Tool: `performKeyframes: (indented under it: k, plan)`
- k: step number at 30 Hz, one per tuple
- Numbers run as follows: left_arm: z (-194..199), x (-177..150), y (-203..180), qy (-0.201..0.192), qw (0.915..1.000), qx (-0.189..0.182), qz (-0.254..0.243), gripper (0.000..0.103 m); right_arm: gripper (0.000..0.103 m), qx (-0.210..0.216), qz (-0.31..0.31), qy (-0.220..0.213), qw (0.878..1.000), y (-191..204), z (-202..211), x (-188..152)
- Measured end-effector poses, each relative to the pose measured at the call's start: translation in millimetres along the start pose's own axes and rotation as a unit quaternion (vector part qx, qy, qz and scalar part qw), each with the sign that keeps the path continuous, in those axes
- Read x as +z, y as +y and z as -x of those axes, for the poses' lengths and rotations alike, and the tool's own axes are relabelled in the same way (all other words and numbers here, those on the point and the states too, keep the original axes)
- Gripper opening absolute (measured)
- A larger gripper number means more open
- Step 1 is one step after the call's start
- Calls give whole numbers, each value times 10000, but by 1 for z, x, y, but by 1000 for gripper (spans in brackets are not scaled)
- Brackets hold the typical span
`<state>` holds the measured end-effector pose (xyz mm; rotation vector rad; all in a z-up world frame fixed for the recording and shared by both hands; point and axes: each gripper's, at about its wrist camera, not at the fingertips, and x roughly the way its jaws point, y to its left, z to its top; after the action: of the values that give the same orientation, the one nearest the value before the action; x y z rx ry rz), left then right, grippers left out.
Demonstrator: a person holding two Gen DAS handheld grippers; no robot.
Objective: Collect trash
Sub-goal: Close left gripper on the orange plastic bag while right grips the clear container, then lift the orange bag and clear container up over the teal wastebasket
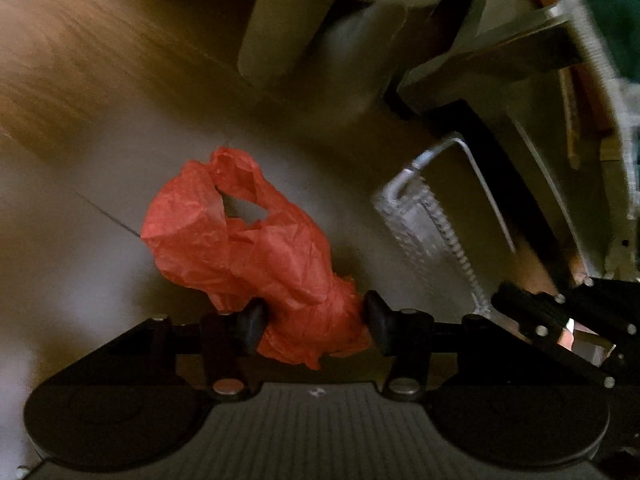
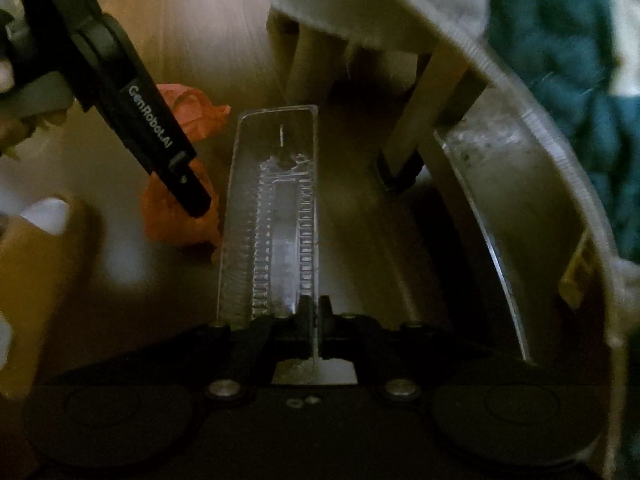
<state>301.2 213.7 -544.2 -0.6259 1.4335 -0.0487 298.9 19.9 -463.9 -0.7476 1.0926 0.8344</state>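
My left gripper (image 1: 316, 322) is shut on a crumpled red tissue paper (image 1: 248, 248), which sticks out forward above the pale floor. My right gripper (image 2: 316, 312) is shut on the edge of a clear plastic blister package (image 2: 276, 216) and holds it pointing forward. In the left wrist view the plastic package (image 1: 424, 220) hangs to the right with the right gripper (image 1: 560, 328) at its lower end. In the right wrist view the left gripper (image 2: 192, 196) reaches in from the upper left, with the red paper (image 2: 192, 120) behind it.
A wooden floor (image 1: 80, 60) lies at the left. Pale furniture legs (image 1: 276, 28) and a metal bracket (image 1: 500, 60) stand ahead under a light frame. A green quilted cloth (image 2: 560, 60) hangs at the upper right. A curved metal rim (image 2: 500, 208) runs on the right.
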Motion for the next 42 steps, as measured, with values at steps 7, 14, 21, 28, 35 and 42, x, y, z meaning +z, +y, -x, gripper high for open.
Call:
performKeyframes:
  k: [7, 14, 21, 28, 35, 42]
  plan:
    - [78, -3, -21, -597, 9976, 66, -354, 50, 3, 4, -435, -481, 9979, -2, 81, 11]
    - [180, -4, -65, -1561, 9851, -91, -721, 50, 3, -378, -605, -1242, 9897, 3, 188, 18]
    - [295, -23, -124, -2564, 9589, -365, -1162, 50, 3, -793, -1010, -2097, 9693, 2, 306, 21]
    - [395, -58, -191, -3353, 9272, -333, -1633, 51, 3, -1197, -1346, -2769, 9439, 5, 415, 9]
    - [463, -96, -257, -3948, 8971, -442, -1937, 51, 3, -1507, -1634, -3321, 9167, 6, 500, -7]
    - [511, -119, -330, -4337, 8686, -722, -2284, 51, 3, -1768, -2101, -3808, 8829, -25, 555, -22]
